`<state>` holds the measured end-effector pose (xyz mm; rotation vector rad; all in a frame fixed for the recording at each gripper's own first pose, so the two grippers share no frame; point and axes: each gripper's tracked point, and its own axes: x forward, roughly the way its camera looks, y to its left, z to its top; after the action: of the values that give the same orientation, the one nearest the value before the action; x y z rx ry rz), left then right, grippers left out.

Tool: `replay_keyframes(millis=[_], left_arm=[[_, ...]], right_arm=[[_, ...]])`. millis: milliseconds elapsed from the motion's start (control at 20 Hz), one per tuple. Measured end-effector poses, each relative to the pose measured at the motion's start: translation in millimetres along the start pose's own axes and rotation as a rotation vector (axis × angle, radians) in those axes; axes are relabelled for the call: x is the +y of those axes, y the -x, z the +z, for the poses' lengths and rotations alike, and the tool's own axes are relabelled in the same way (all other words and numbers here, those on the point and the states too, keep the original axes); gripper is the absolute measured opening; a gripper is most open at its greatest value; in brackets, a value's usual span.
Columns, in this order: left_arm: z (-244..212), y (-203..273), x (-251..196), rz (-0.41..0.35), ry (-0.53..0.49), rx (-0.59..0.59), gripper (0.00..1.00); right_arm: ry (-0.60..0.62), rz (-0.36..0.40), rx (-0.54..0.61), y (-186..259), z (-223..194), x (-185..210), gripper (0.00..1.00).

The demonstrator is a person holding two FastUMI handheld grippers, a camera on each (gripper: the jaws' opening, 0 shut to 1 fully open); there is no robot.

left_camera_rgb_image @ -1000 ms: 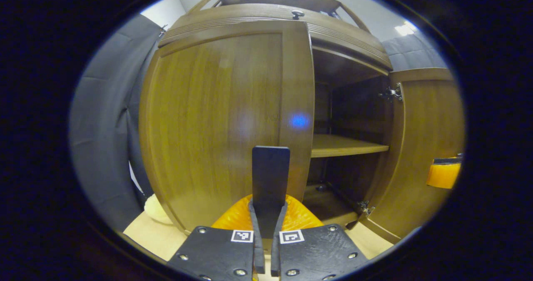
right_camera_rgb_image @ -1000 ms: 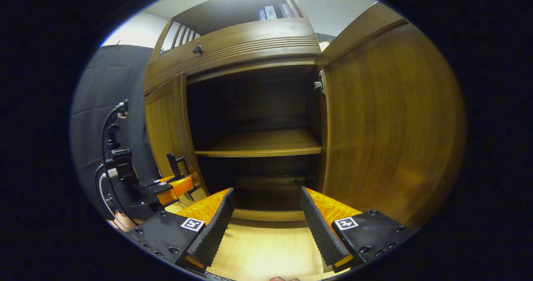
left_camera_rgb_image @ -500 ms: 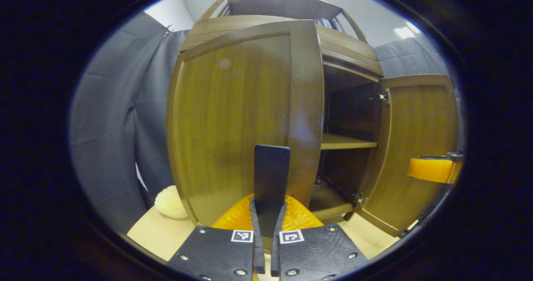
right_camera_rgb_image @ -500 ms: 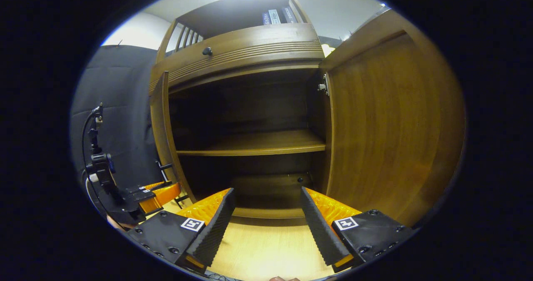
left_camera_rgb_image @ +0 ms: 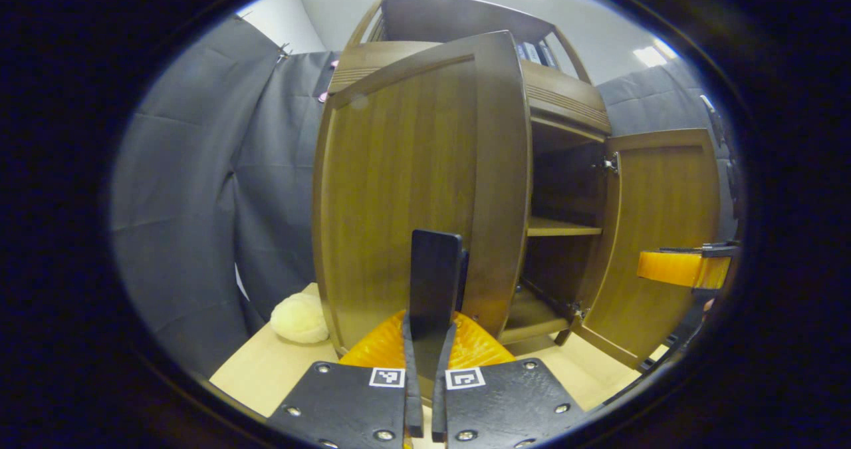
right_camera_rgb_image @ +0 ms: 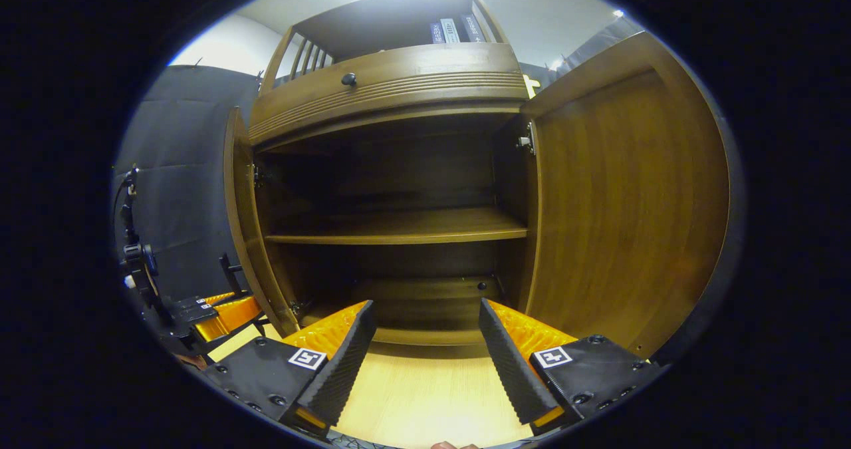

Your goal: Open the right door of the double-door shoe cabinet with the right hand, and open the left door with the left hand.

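Nearest, the left claw (left_camera_rgb_image: 435, 263) is clamped narrow on the free edge of the left door (left_camera_rgb_image: 399, 189), which swings way wider than a second ago. The right claw (right_camera_rgb_image: 425, 349) hangs wide, holding nothing. Farther off, the right door (right_camera_rgb_image: 625, 196) stands fully open, so the shoe cabinet (right_camera_rgb_image: 392, 76) job looks nearly done.

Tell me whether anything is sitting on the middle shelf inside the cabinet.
No, in the right gripper view the middle shelf lies bare from side to side between both open doors.
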<state>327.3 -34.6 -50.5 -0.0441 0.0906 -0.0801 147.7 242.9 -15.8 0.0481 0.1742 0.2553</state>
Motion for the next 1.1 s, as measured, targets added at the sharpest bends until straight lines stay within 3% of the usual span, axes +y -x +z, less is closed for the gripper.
replay_keyframes(millis=[150,200,450,750,1100], left_arm=[[-2,16,16,0.014,0.005,0.002,0.07],[-3,20,23,0.020,0.005,0.001,0.07],[-4,46,57,0.016,0.034,-0.021,0.07],[0,65,93,-0.017,0.013,-0.075,0.06],[8,75,164,0.019,-0.041,-0.101,0.05]], right_arm=[[-0.001,0.015,-0.005,1,-2,11,0.93],[0.000,0.021,-0.001,1,-5,14,0.98],[0.010,0.051,0.008,1,-10,32,0.93],[0.021,0.078,0.013,3,-10,46,0.93],[0.034,0.072,0.016,6,-7,41,0.93]])
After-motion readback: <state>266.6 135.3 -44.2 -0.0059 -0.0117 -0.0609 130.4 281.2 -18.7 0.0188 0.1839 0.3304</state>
